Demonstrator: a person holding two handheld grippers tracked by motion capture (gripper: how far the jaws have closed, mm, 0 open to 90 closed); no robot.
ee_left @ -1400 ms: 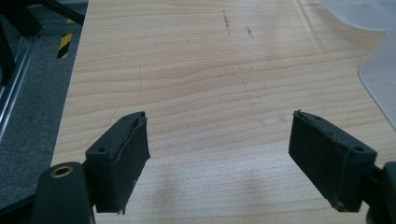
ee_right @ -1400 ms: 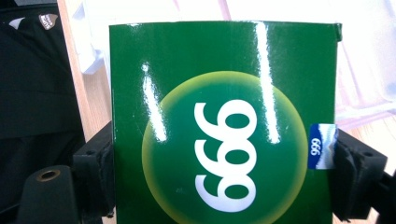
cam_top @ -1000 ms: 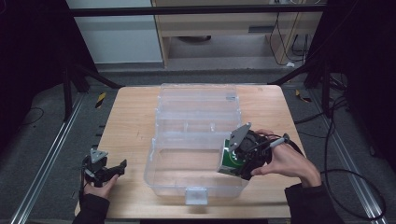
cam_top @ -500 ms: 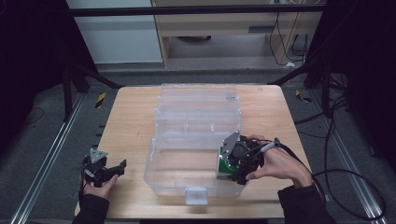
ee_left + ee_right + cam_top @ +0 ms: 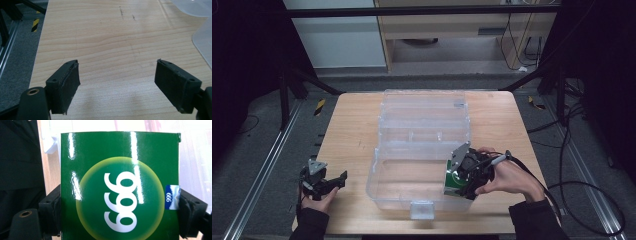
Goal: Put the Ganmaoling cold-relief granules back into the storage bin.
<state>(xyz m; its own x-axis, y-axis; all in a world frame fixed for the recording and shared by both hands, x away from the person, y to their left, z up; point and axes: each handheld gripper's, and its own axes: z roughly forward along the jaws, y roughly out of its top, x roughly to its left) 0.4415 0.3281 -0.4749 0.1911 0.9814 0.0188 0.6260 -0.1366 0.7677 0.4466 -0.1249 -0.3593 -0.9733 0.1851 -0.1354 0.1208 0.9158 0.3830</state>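
**Green box going into the clear bin**

While clamped by its two side faces in the right gripper (image 5: 464,176), green box (image 5: 120,185) sits at the near right corner of the clear plastic bin (image 5: 384,187), seemingly just inside the wall, though contact with the floor cannot be told. Left gripper (image 5: 116,87) parked over bare table (image 5: 105,37) at the near left, jaws apart, nothing between. Risks, as judged: glossy card slipping through the pads if grip eases early; a box corner catching on the bin rim and tipping the carton; light bin sliding on the wood under a sideways push, with no bracing from the left.
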